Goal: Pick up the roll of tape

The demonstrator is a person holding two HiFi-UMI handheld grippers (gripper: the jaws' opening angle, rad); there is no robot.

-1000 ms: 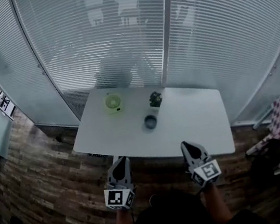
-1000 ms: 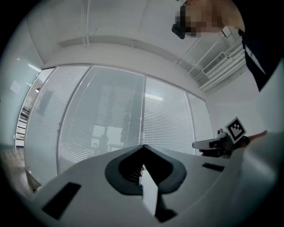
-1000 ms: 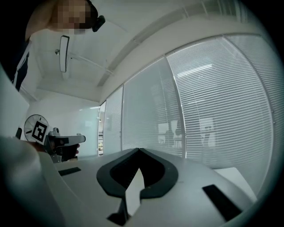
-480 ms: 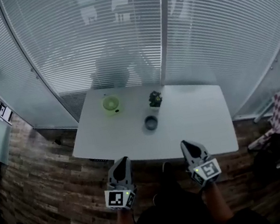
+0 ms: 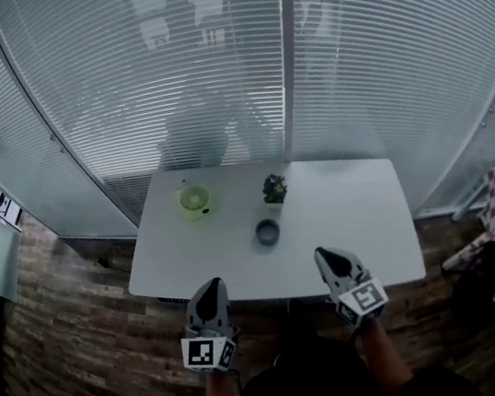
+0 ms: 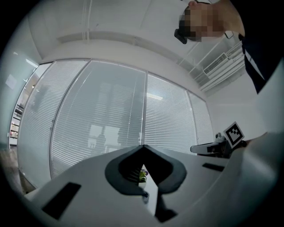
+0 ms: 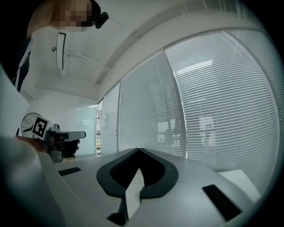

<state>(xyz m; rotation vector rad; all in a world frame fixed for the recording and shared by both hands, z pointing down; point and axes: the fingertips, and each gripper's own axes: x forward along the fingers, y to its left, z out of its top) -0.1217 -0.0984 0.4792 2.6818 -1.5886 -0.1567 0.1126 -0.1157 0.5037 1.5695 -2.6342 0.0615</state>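
While both grippers hang just short of the table's [image 5: 354, 222] near edge, head view first: roll of tape [image 5: 267, 232] sits on the table, mid-depth, a bit left of centre, untouched. Behind it, towards the table's far edge, a small plant [image 5: 274, 188]; left of that, a green round thing [image 5: 195, 201], can't tell what exactly. Left gripper [image 5: 210, 293] and right gripper [image 5: 328, 260] are side by side off the table's near edge, over the wood-pattern floor [image 5: 77, 359], noses aimed at the table, both well apart from the tape. Slatted blinds [image 5: 164, 84] run behind the table's far side.

Left gripper view: jaws pressed together at the tips, nothing pinched; thru the slit below the tips, a sliver of table and a bit of green, prob. the plant [image 6: 143, 174]. Right gripper's marker cube [image 6: 234, 133] shows off to the side.

Right gripper view: jaws pressed together too, empty; only a pale strip of table thru the slit, and a table corner [image 7: 239, 179] to the side.
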